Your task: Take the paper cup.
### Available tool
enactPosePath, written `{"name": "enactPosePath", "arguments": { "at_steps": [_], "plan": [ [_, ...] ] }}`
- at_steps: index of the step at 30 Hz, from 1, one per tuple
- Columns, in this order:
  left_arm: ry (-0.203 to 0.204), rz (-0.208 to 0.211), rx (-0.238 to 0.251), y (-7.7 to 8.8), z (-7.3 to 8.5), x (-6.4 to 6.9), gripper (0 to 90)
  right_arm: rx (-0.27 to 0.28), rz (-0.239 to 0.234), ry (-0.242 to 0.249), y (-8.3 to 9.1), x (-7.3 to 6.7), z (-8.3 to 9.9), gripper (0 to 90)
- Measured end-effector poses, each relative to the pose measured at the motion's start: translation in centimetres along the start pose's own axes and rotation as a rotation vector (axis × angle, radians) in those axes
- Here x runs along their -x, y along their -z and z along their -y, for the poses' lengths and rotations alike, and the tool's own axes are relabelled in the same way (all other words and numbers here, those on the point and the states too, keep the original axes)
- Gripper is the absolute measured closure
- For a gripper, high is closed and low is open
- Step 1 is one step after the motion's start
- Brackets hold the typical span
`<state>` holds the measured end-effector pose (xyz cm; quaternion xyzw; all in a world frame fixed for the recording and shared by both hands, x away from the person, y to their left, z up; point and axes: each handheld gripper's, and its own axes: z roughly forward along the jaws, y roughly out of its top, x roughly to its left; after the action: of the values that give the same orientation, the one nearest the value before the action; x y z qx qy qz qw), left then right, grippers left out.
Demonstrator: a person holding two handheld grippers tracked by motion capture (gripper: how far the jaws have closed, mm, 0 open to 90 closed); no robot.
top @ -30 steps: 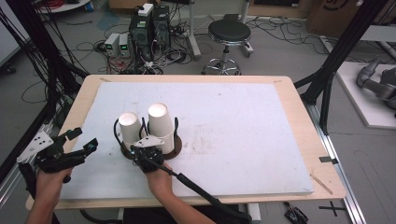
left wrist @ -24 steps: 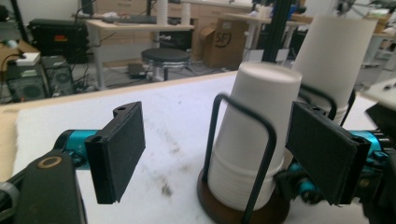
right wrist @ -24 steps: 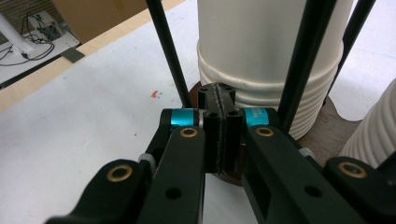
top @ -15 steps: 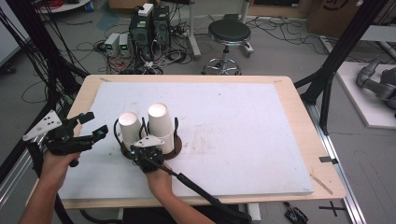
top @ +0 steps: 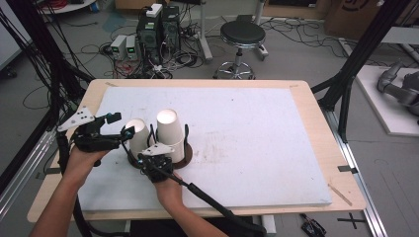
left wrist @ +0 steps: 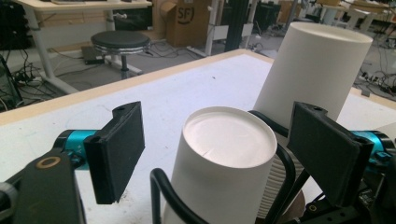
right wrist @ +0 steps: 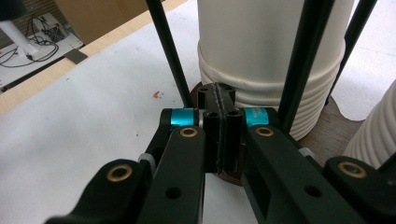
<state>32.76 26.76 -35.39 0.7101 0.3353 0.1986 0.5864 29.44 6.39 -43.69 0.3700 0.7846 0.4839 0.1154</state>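
Note:
Two upside-down stacks of white paper cups stand in a black wire holder (top: 187, 136) on a round brown base (top: 188, 157). The shorter stack (top: 137, 131) (left wrist: 224, 144) is on the left and the taller stack (top: 168, 126) (left wrist: 313, 70) (right wrist: 266, 46) on the right. My left gripper (top: 122, 125) (left wrist: 222, 140) is open, its pads (left wrist: 123, 144) standing either side of the shorter stack's top without touching it. My right gripper (top: 157, 154) (right wrist: 219, 100) is shut, pads pressed together with nothing between, its tip at the brown base (right wrist: 327, 126) at the foot of the taller stack.
The holder stands on a white mat (top: 257, 128) over a wooden table (top: 326, 118), left of centre. Behind the table are a black stool (top: 242, 34) and computer boxes (top: 158, 24). Black frame posts (top: 356, 74) flank the table.
My left gripper has risen from the table's left edge and moved right, up to the shorter cup stack. The right gripper and the cups have stayed put.

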Motion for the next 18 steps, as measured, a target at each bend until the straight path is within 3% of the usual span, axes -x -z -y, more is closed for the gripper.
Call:
{"name": "enactPosePath", "arguments": {
  "at_steps": [10,18],
  "plan": [
    [-0.011,0.013,-0.051,-1.4,0.3,0.4,33.8,-0.003,-0.006,-0.006,0.0,0.0,0.0,90.0],
    [-0.012,0.012,-0.056,-1.5,0.4,0.4,33.6,-0.004,-0.011,-0.005,0.0,0.1,0.0,90.0]
  ]
}}
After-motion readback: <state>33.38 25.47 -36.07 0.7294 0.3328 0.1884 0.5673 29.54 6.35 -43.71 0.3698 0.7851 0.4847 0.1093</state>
